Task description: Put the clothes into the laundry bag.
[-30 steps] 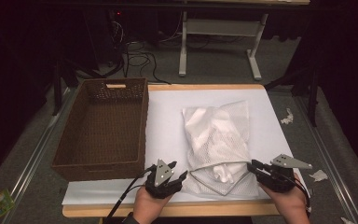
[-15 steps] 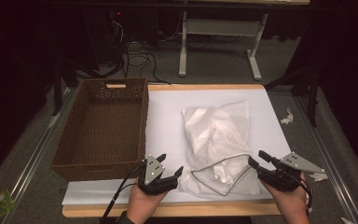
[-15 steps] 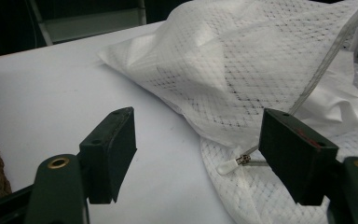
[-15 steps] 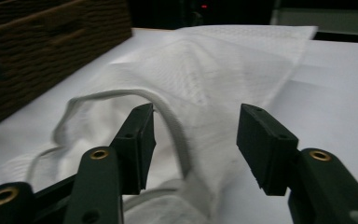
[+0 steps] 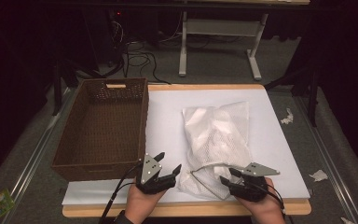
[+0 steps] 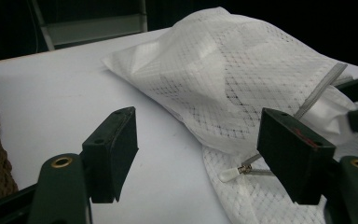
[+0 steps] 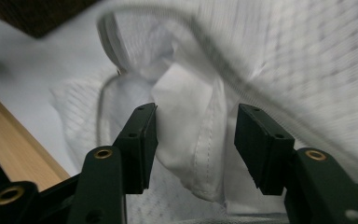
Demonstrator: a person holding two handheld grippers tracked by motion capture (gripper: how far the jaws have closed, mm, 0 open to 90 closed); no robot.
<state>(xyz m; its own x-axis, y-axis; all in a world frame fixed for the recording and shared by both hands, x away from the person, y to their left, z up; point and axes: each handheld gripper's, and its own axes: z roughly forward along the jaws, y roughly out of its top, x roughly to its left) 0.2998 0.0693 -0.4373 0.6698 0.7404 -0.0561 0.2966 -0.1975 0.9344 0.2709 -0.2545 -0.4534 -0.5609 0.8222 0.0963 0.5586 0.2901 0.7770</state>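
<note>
Fingers, left: left gripper stands parted at the near left corner of the mesh laundry bag, nothing between its fingers; they have just been opening
Fingers, right: right gripper is parted around a fold of white fabric at the bag's mouth; its fingers have just closed a little, and I cannot tell whether they press on it yet
Bag: lies flat on the white worktop, right of the wicker basket and apart from it, zipper pull by the near edge
Step, as I judge it: getting hold of the open end of the bag
Next move: right fingers must pinch the fold firmly; left must take the rim beside the zipper
Change: a second ago both grippers sat at the bag's corners; the right has since pushed in toward the mouth
</note>
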